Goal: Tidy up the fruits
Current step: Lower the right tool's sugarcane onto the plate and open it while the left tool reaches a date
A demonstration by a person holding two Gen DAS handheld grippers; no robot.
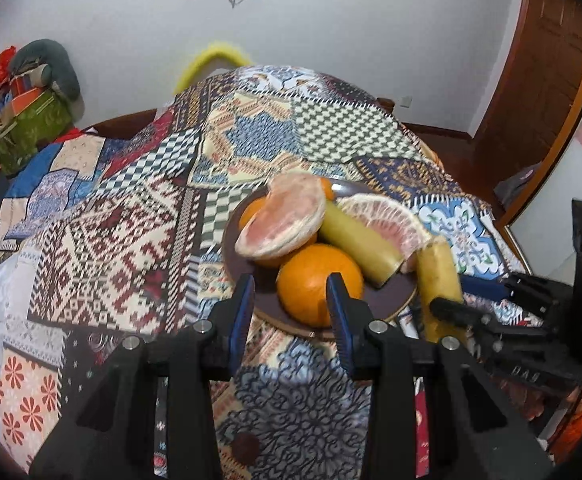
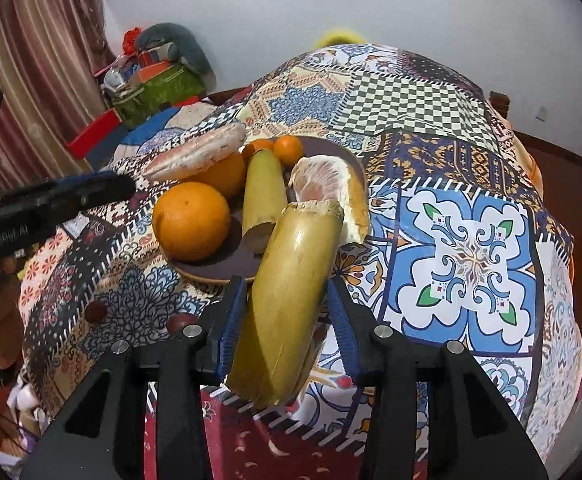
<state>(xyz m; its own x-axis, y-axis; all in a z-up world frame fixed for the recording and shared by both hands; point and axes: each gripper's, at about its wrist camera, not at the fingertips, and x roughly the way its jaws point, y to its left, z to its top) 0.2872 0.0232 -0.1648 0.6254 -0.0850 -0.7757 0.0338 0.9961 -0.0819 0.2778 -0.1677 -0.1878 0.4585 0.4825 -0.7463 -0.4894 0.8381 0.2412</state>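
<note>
The right gripper [image 2: 287, 312] has a cut banana [image 2: 291, 296] between its blue pads, but there's a gap on both sides, so I can't tell if it's actually squeezing it; the banana's near end runs down behind the fingers and its far end leans over the plate [image 2: 215, 270] rim. The left gripper [image 1: 291, 312] is spread fairly wide with nothing in it, sitting just in front of the big orange [image 1: 315, 280], whose lower right is hidden by the right finger. On the plate there's also a second banana piece [image 1: 357, 246], a pomelo half [image 1: 283, 220] resting on another orange that's mostly covered, a pomelo wedge [image 1: 387, 216], and two small oranges [image 2: 288, 150] at the back, barely peeking out in the left view. It's all on a patchwork tablecloth [image 1: 131, 220]. The fisheye edges are dark and the clutter [image 1: 23, 112] by the wall is too warped to read.
</note>
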